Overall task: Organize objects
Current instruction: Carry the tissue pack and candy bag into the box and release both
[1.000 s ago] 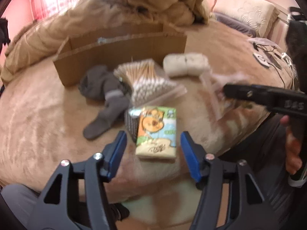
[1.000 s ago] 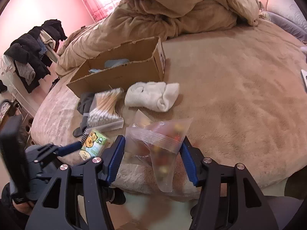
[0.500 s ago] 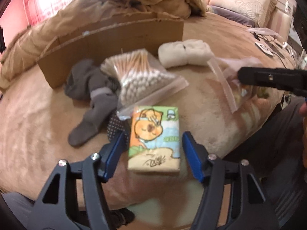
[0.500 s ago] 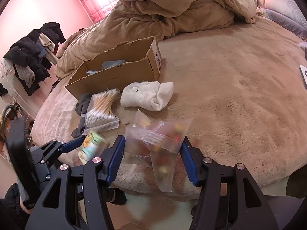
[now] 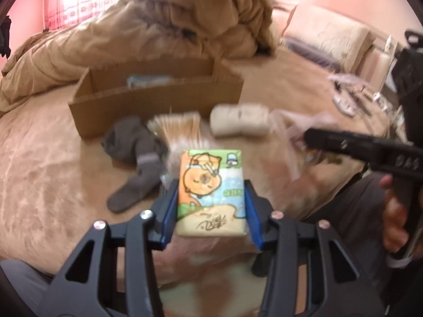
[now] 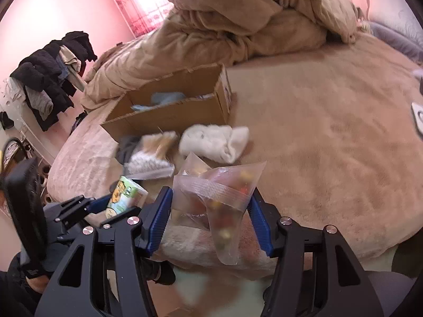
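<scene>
Left gripper point(image 5: 211, 206) fingers clamp the tissue pack point(image 5: 210, 192). Right gripper point(image 6: 211, 211) fingers grip the clear zip bag point(image 6: 219, 200), both held in front of the cardboard box point(image 6: 169, 111).

Cartoon tissue pack point(image 5: 210, 192) clamped in left gripper point(image 5: 210, 206), above grey sock point(image 5: 137, 163) and cardboard box point(image 5: 156, 103).

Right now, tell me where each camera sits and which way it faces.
Left wrist: behind the left claw, facing the cardboard box; tissue pack clamped, person's right hand showing.
Right wrist: behind the right claw, facing the same box across the bed; plastic bag between its fingers.
Shared: box, white sock, tissue pack.
</scene>
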### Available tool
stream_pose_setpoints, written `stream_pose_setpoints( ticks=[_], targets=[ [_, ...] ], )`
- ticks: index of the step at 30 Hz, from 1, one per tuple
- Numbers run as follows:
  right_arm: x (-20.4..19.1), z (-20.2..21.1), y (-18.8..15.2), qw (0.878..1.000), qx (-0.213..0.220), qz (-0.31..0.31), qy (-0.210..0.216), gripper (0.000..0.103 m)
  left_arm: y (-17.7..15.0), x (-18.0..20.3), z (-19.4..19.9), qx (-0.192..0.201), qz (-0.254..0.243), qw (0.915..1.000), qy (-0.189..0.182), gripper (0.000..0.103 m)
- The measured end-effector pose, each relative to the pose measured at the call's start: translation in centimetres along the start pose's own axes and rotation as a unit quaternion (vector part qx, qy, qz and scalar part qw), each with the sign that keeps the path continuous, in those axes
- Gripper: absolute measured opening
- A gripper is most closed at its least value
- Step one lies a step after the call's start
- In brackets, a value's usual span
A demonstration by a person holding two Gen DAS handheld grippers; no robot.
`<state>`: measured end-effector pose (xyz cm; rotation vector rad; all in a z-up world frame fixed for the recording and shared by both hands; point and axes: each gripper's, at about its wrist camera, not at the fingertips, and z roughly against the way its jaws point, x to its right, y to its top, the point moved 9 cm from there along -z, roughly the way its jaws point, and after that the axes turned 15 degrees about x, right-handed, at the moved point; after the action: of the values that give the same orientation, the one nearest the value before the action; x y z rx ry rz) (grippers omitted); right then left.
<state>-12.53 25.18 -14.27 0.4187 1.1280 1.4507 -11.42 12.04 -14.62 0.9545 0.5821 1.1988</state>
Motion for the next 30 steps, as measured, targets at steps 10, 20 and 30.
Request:
stream_pose_setpoints(
  ticks=[10, 20, 30],
  targets=[
    [-3.6, 2.2, 4.9, 0.999, 0.036, 0.024, 0.021, 0.06, 7.5, -2.3, 5.5, 0.074, 0.034, 0.9965, -0.017, 0.046],
    [-7.5, -0.2, 9.6, 0.996, 0.054, 0.054, 0.042, 0.06, 11.8, -9.0, 6.0, 0.124, 0.055, 0.9906, 0.016, 0.046],
    [-9.2, -4.6, 12.6, 0.995, 0.054, 0.075, 0.042, 0.06, 14.6, -13.6, 1.9, 0.126, 0.06, 0.9898, 0.03, 0.047]
  ],
)
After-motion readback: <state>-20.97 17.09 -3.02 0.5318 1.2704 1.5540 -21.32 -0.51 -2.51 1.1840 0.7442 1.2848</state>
